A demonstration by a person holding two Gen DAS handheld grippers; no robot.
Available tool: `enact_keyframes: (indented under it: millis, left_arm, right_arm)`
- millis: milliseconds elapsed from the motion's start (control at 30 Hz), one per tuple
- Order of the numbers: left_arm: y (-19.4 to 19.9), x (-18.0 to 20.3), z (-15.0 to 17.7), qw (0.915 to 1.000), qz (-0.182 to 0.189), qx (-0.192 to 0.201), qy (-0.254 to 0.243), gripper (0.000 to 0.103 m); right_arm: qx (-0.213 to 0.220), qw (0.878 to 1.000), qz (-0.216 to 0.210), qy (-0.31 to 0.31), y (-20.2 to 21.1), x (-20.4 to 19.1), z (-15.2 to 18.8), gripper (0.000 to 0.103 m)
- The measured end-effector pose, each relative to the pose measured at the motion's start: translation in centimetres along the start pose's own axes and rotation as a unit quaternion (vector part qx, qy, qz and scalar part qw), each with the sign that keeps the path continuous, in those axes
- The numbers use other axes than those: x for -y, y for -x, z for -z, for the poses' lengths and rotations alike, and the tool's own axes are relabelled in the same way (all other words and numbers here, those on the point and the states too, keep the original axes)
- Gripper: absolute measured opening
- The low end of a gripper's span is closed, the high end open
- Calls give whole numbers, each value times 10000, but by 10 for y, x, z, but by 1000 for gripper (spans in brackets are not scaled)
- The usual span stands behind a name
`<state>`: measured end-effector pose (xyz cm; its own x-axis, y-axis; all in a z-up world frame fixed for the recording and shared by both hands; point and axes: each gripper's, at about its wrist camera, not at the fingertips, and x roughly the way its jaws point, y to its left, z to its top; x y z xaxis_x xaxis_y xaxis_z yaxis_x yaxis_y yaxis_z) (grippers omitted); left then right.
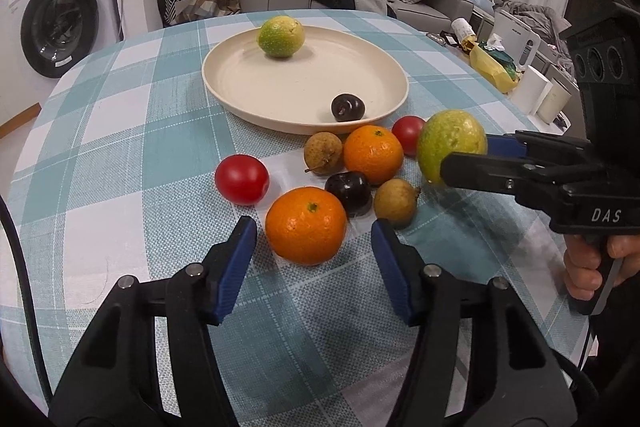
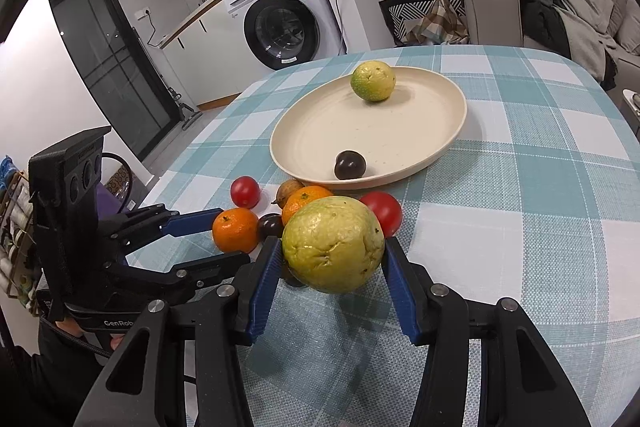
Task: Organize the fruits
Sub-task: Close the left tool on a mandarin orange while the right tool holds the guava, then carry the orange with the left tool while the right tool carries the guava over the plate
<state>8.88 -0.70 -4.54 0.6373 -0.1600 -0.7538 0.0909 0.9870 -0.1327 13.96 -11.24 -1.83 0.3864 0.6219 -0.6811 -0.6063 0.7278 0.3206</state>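
right fingers around guava — aloft

Left hand-held gripper gapes — orange between.

My left cam sat low over the table, facing the plate close up; right cam angled in from beside, sharing that plate and fruit pile.

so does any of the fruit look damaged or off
The yellow-green fruit held in the right tool has a wrinkled, dented skin with creases near its lower front. The fruit on the plate and on the cloth look sound; nothing is spilled.
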Motion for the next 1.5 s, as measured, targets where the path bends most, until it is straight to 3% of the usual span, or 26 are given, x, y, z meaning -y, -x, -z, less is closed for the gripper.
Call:
enact_keyframes:
  millis: [300, 600, 1500]
  left_arm:
    - [-6, 0, -3, 9998, -135, -79, 101, 38]
    - [-4, -4, -3, 9998, -43, -9, 178, 38]
    - [33, 0, -11, 9968, -64, 783, 158, 38]
  right_arm:
    - [7, 10000, 4, 0, 0, 0, 0, 52]
    - [11, 10000, 13, -11, 1, 1, 0, 52]
    - [152, 9999, 19, -11, 5, 4, -2, 52]
